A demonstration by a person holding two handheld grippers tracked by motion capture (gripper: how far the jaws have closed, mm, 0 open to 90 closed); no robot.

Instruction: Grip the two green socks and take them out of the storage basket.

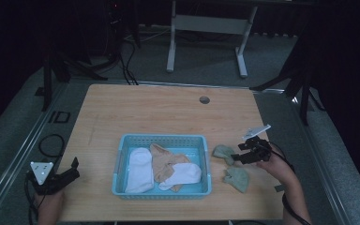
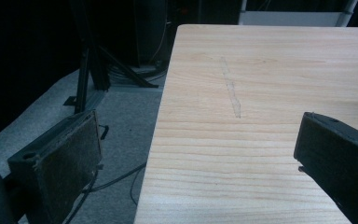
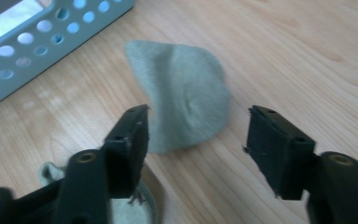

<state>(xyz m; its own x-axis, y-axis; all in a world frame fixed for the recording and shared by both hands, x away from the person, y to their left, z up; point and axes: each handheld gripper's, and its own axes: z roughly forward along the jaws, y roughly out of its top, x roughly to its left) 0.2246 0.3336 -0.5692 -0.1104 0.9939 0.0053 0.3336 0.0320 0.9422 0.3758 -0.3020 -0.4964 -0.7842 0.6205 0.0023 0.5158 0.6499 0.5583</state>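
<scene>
The right gripper hovers over the table just to the right of the blue basket. Its jaws stand well apart and hold nothing. In the right gripper view, a pale green sock lies flat on the wood just ahead of the two pads, with part of it reaching into the gap between them; the pads do not press on it. The perforated wall of the basket crosses the upper left corner of that view, beyond the sock. A second green sock lies on the table on the person's side of the gripper, close below it; a pale green edge low at the left of the right gripper view, under the left jaw, is probably that same sock, though the picture is too blurred there to be sure.

Inside the basket, to the left of the right gripper, lie a white sock, a tan sock and another white sock, the last overlapping the tan one.

The left gripper rests at the near left corner of the table, well apart from the basket. Its jaws are spread wide with nothing between them. The left gripper view shows bare wood ahead of the pads and the table's left edge running between them, with grey floor beyond it.
</scene>
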